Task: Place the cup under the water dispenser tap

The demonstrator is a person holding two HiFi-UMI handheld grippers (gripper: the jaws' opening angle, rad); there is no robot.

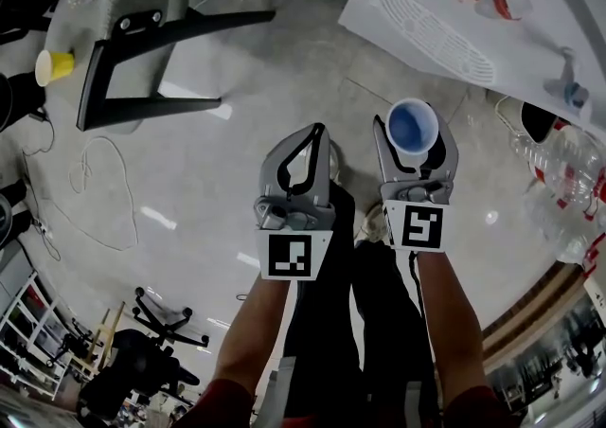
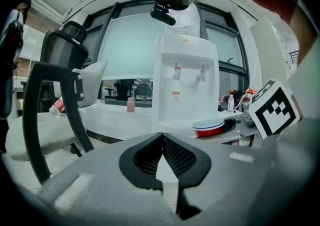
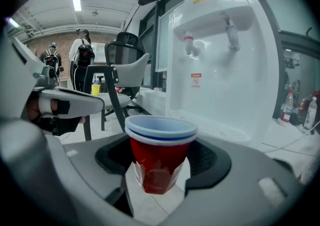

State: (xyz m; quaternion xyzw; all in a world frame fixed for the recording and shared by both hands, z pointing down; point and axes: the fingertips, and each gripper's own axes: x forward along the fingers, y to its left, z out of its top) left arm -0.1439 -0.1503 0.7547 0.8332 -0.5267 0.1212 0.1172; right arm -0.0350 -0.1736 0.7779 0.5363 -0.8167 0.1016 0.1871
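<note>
Left gripper (image 2: 162, 139): jaws together, nothing between, idle beside the right one.

Right gripper (image 3: 161, 167): clamped on red cup (image 3: 160, 152). Cup upright, blue inside, in mid-air.

Further right: dispenser (image 3: 225, 75), near but apart from cup. Taps (image 3: 189, 45) higher than cup and beyond it. Grille (image 3: 235, 132) bare.

Done: cup in grip, close to dispenser.

Left, by judgement: cup in under one tap, down on grille, jaws off. Which tap is meant: cannot tell.

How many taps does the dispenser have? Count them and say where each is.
2. Facing the dispenser, the red tap is left, the second tap right, side by side. None seems hidden.
</note>
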